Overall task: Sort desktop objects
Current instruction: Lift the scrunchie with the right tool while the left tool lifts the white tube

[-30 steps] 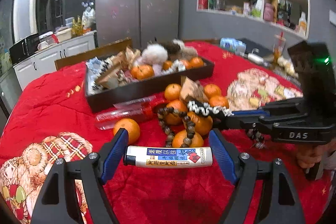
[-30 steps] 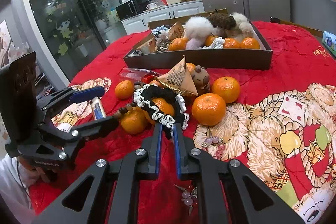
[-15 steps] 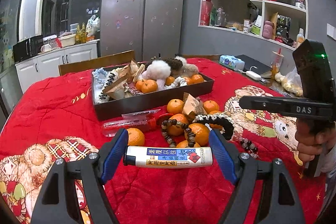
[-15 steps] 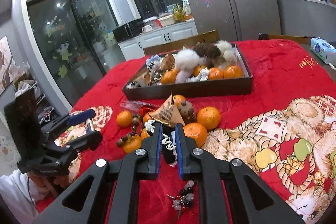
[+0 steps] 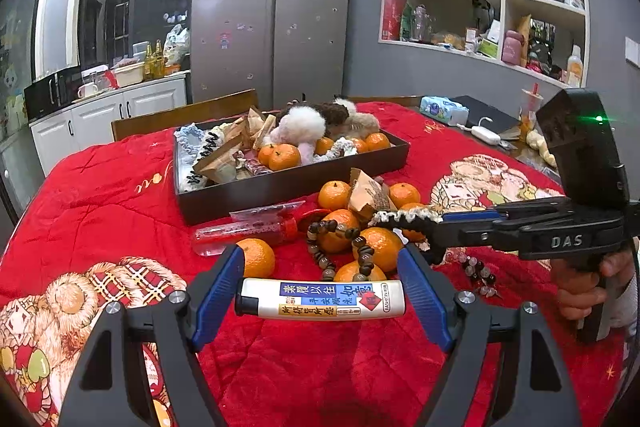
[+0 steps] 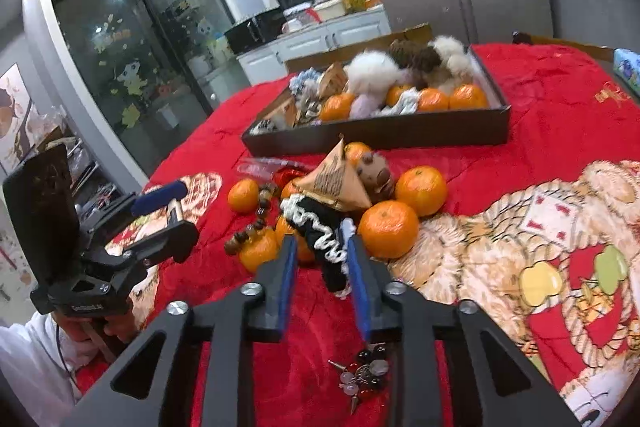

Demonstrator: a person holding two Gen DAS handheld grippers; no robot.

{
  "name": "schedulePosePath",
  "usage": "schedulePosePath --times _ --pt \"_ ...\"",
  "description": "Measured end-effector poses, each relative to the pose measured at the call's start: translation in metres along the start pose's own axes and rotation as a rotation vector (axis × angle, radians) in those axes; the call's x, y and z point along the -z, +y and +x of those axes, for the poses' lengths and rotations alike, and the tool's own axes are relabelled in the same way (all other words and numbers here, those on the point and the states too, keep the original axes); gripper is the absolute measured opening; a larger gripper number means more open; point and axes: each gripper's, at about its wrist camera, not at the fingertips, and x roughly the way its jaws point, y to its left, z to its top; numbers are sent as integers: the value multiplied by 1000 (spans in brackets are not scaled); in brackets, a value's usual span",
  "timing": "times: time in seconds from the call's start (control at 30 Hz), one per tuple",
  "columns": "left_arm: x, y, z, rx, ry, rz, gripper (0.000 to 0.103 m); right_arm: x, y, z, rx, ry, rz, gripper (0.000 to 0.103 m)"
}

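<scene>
My left gripper (image 5: 320, 255) is shut on a white lighter (image 5: 320, 297) with blue and red labels, held crosswise just above the red cloth. My right gripper (image 6: 320, 235) hovers over a heap of oranges (image 6: 388, 227), and its jaws are opening. A black scrunchie with white trim (image 6: 334, 267) lies between its pads. It leans towards the right pad, with a gap showing on the left. In the left wrist view the right gripper (image 5: 444, 223) reaches in from the right with the scrunchie (image 5: 412, 217) at its tip.
A dark tray (image 6: 380, 135) at the back holds oranges, plush balls and paper packets. Near the heap lie a wooden bead bracelet (image 5: 324, 255), a paper pyramid packet (image 6: 336, 179), a red tube in plastic (image 5: 248, 231) and a crystal bracelet (image 6: 360, 379).
The right gripper, shut on the scrunchie, rose with it, then came back down over the oranges, and its jaws have parted. The left gripper keeps the lighter.
</scene>
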Motion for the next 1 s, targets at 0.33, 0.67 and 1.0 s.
schedulePosePath --times 0.33,0.67,1.0 --pt "0 3 6 26 29 -16 81 6 -20 28 19 101 57 24" --pt "1 4 7 -3 33 -22 81 7 -15 17 -28 31 56 10" --pt "1 13 1 4 2 -62 81 5 1 4 -39 -4 -24 10"
